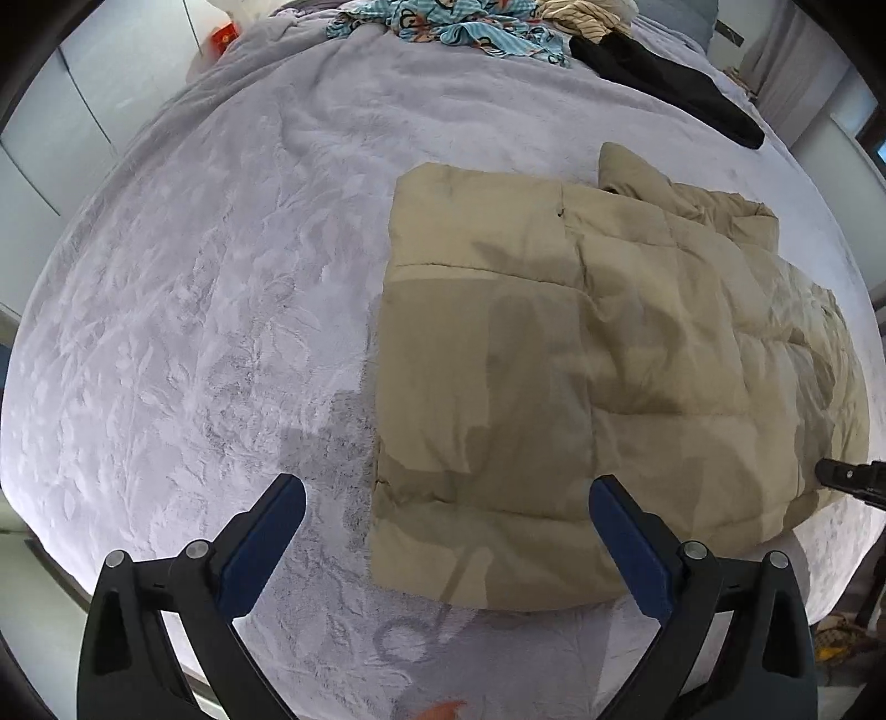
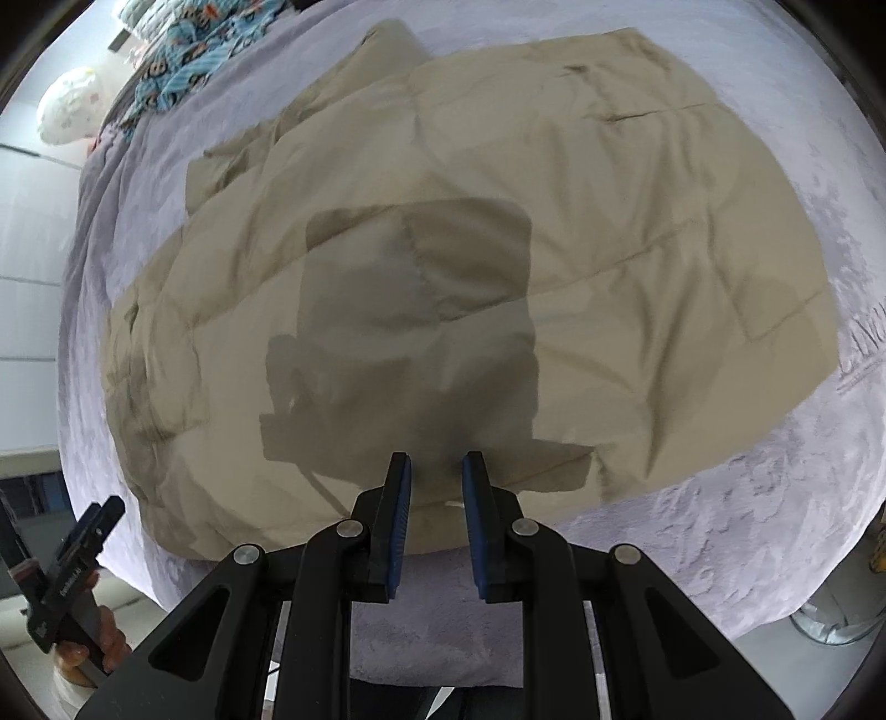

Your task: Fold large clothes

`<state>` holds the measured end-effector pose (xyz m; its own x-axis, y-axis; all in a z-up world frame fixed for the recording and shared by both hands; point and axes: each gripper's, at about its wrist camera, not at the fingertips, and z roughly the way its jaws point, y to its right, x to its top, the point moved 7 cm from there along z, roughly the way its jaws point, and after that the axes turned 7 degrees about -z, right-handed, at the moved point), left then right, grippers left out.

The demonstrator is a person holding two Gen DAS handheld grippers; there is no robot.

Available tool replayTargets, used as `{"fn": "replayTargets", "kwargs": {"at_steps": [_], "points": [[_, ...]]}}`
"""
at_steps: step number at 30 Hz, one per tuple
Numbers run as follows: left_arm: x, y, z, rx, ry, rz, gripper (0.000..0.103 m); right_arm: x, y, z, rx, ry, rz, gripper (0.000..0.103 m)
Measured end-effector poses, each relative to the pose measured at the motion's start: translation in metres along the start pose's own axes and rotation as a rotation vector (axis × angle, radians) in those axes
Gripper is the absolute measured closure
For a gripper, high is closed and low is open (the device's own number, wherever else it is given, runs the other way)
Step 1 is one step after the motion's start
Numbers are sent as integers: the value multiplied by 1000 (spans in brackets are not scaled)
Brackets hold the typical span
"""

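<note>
A tan quilted puffer jacket [image 1: 581, 354] lies folded flat on the lavender plush bedspread [image 1: 210, 288]. It also fills the right wrist view [image 2: 498, 232]. My left gripper [image 1: 446, 493] is wide open and empty, hovering above the jacket's near left corner. My right gripper [image 2: 437, 465] hovers over the jacket's near edge with its jaws a narrow gap apart and nothing between them. Its tip shows at the right edge of the left wrist view [image 1: 847, 476]. The left gripper shows at the lower left of the right wrist view [image 2: 77, 559].
A blue patterned garment [image 1: 443, 25], a striped cloth [image 1: 581, 19] and a black garment [image 1: 670, 83] lie at the far end of the bed. A red box [image 1: 224, 37] sits far left. A white pillow [image 2: 72, 102] lies beside the bed.
</note>
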<state>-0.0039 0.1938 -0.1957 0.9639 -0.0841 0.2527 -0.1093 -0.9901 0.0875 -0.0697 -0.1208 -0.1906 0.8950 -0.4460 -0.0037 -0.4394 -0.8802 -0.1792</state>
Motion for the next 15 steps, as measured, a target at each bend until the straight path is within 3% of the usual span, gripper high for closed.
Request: {"fn": "replayTargets", "kwargs": {"at_steps": [4,6,7,8,12,15], "points": [[3,0,10,16,-9,2,1,4,-9,8,-7,-15,-29,79],[2,2,15,20,-19,8,1,5,-11,10,0,-20,-34,62],[2,2,17,20,-26,11,1,5,-13,10,12,-18,-35,47],[2,3,18,18,-32,12,1,5,-14,10,17,-15,-37,38],[4,3,22,20,-44,14,1,9,-21,11,11,-12,-52,36],[5,1,25,22,-56,11,1,12,-26,10,35,-7,-54,25]]}}
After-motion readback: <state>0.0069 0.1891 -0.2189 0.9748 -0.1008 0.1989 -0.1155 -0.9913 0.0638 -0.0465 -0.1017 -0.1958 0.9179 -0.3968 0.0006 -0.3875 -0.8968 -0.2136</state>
